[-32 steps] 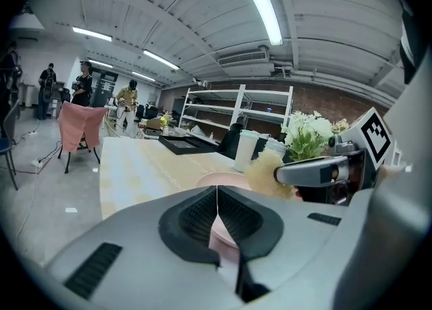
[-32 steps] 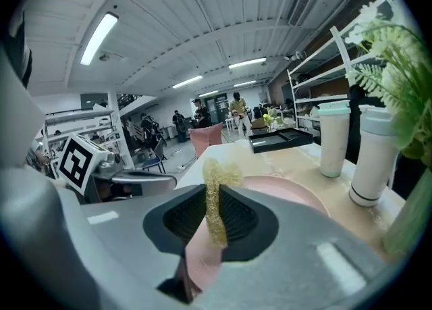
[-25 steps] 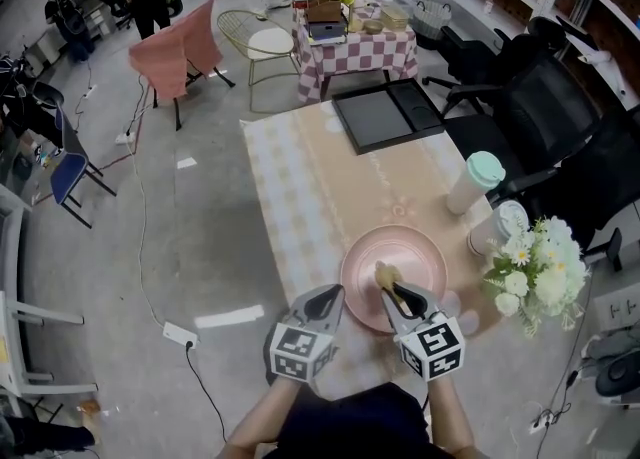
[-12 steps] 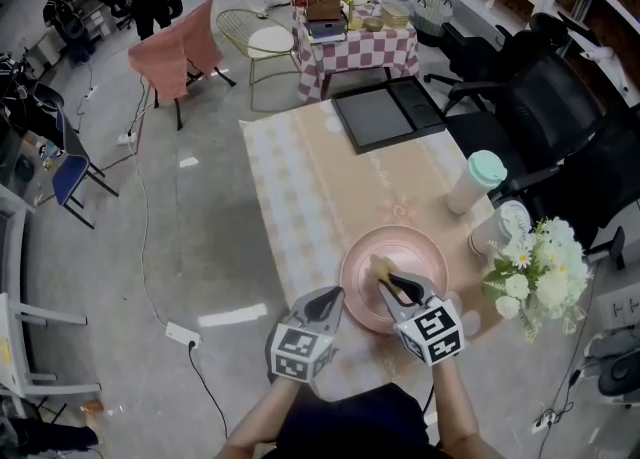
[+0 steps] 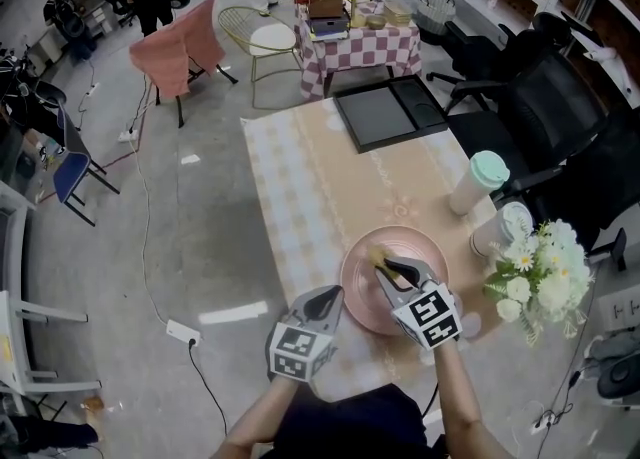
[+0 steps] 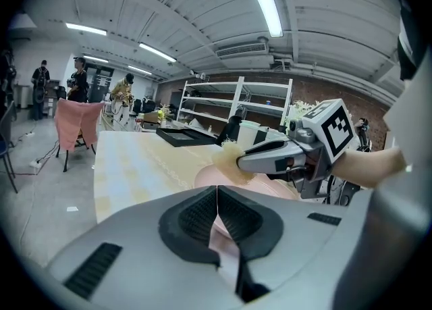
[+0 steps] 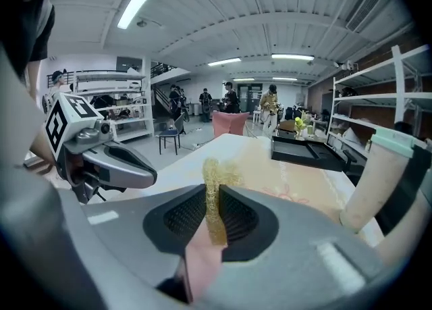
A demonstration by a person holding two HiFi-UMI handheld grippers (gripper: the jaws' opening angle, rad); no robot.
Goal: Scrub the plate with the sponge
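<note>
Head view is showing your right gripper (image 5: 386, 269) clamping the sponge (image 5: 376, 258) on the plate (image 5: 428, 250), left of centre, while your left gripper (image 5: 331, 298) is pinching its near-left rim.

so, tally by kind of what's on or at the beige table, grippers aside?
plate: 1
sponge: 1
black tray: 1
lidded cups: 2 (mint-lidded cup, white-lidded cup)
flower bunch, at the table's right edge: 1
Total: 6
</note>
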